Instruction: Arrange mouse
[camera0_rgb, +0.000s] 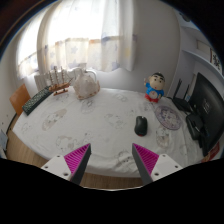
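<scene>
A dark computer mouse (141, 125) lies on the round table (95, 135), which is covered with a pale patterned cloth. It sits well beyond my right finger, toward the table's right side. My gripper (111, 160) hovers over the table's near edge, open, with nothing between its magenta pads (76, 157). A wide gap separates the two fingers.
A blue and red toy figure (154, 88) stands at the far right of the table. A white lumpy object (85, 83) and a small rack (61, 80) sit at the back left. A clear dish (165, 119) lies right of the mouse. A dark monitor (208, 103) stands at the right. Curtained windows lie behind.
</scene>
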